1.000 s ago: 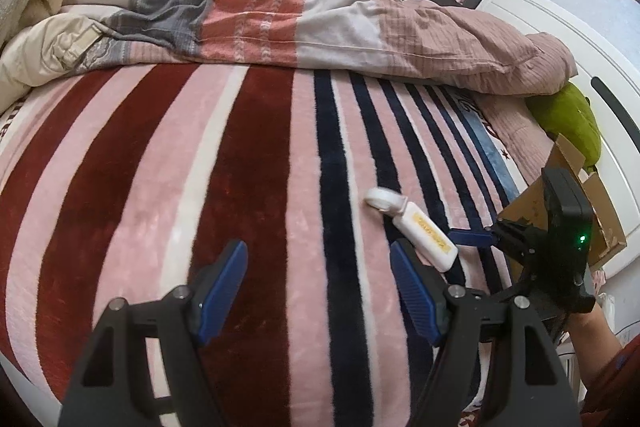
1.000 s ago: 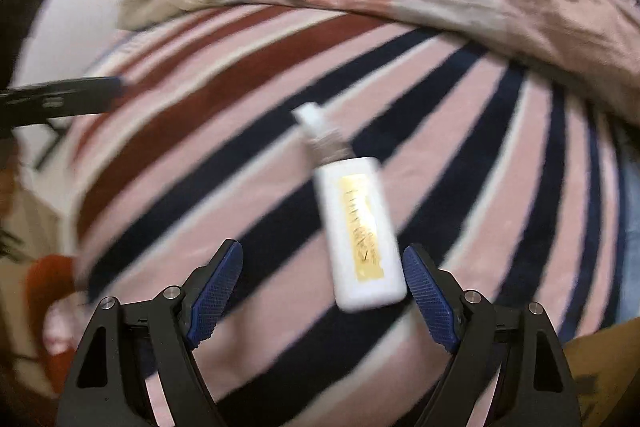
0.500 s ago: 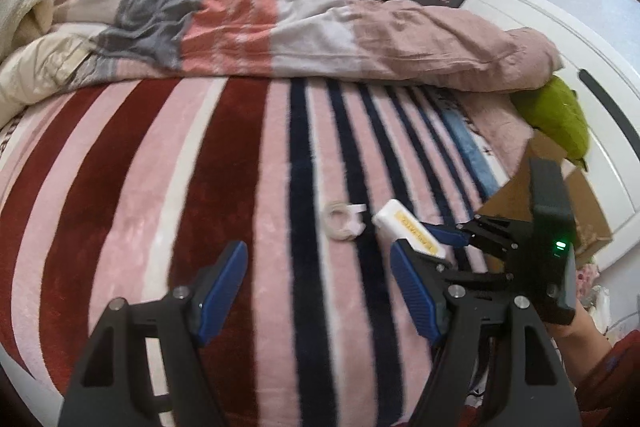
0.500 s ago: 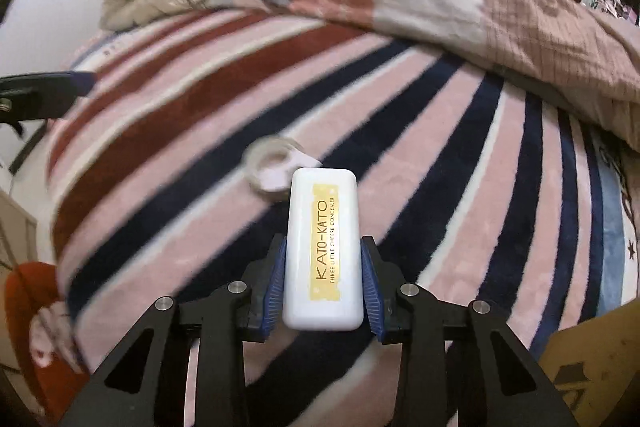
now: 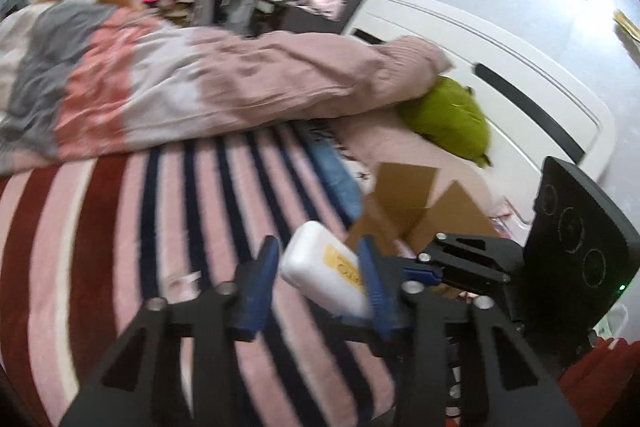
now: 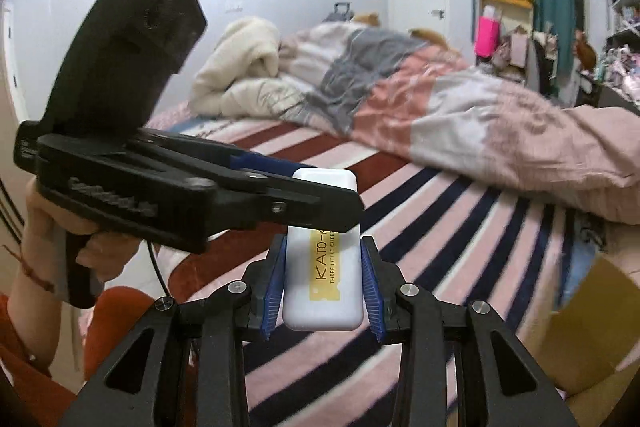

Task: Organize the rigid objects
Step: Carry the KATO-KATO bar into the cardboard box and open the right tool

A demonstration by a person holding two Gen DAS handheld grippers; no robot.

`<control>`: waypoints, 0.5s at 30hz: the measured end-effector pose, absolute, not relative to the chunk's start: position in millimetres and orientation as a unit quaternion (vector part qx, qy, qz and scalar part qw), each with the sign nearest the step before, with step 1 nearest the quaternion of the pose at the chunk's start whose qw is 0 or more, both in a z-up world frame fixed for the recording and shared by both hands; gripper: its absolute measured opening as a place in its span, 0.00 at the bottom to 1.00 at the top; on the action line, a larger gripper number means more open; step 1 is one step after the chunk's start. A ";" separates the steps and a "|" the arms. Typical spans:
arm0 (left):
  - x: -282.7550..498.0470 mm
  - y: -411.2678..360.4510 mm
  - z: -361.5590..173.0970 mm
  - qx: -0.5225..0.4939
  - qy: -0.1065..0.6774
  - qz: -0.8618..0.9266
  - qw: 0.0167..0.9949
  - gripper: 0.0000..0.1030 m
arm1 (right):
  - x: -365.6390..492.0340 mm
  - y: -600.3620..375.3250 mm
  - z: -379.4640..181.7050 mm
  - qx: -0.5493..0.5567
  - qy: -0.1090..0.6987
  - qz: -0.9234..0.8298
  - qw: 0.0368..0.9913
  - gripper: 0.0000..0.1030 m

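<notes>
So, left wrist view: white case [image 5: 324, 269] with a blurred, unreadable yellow label sits lower centre between the left gripper [image 5: 320, 277] pads as its jaws are closing; contact unclear. Right gripper [image 5: 424, 273] reaches in from the right, cardboard box [image 5: 408, 195] behind. Right wrist view: label reads "KATO-K… THREE LITTLE CHEES…". Right gripper [image 6: 323, 287] clamps the case [image 6: 322, 291] at lower centre; left gripper [image 6: 316, 197] crosses its top from the left.
</notes>
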State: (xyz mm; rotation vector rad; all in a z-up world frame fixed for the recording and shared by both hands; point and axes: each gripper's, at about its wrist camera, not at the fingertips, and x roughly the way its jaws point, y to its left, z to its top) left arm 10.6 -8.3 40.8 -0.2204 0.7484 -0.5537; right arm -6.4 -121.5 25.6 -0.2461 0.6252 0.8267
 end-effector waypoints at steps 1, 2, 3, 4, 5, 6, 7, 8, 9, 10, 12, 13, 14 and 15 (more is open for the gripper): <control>15.5 -21.0 44.8 -0.098 0.359 -0.274 0.887 0.32 | -5.8 -132.3 28.6 -0.112 0.296 0.386 0.867 0.30; 20.3 -33.0 47.6 -0.092 0.360 -0.282 0.884 0.32 | -5.5 -141.8 31.5 -0.107 0.294 0.379 0.871 0.30; 25.0 -43.4 49.5 -0.086 0.362 -0.289 0.882 0.32 | -4.5 -150.4 32.9 -0.104 0.293 0.372 0.875 0.30; 31.0 -57.8 51.1 -0.077 0.365 -0.298 0.879 0.32 | -3.2 -162.0 34.3 -0.099 0.293 0.362 0.879 0.30; 35.9 -69.8 52.1 -0.070 0.367 -0.306 0.876 0.32 | -2.3 -171.2 35.7 -0.097 0.293 0.354 0.883 0.30; 43.1 -86.1 52.6 -0.061 0.372 -0.315 0.871 0.32 | -0.3 -183.5 36.3 -0.095 0.293 0.341 0.888 0.30; 48.1 -97.1 52.1 -0.055 0.376 -0.322 0.867 0.32 | 1.3 -192.7 36.1 -0.093 0.295 0.333 0.891 0.30; 53.6 -110.8 50.7 -0.047 0.382 -0.329 0.862 0.32 | 4.9 -207.2 36.0 -0.086 0.301 0.320 0.894 0.30; 59.1 -124.6 48.4 -0.038 0.390 -0.336 0.856 0.32 | 8.3 -216.3 35.4 -0.081 0.309 0.312 0.895 0.30; 62.7 -134.0 45.9 -0.032 0.396 -0.341 0.852 0.32 | 13.3 -227.3 33.8 -0.077 0.321 0.302 0.894 0.30; 71.4 -154.7 39.1 -0.020 0.412 -0.350 0.841 0.32 | 21.4 -243.1 30.2 -0.073 0.341 0.288 0.892 0.30; 75.2 -164.7 34.6 -0.014 0.421 -0.352 0.836 0.32 | 25.1 -249.8 26.4 -0.076 0.355 0.278 0.890 0.30; 77.6 -171.2 31.3 -0.010 0.427 -0.354 0.832 0.32 | 26.3 -255.1 23.6 -0.081 0.364 0.270 0.888 0.30; 79.9 -178.6 27.3 -0.004 0.434 -0.355 0.828 0.32 | 28.2 -257.9 21.0 -0.084 0.372 0.264 0.886 0.30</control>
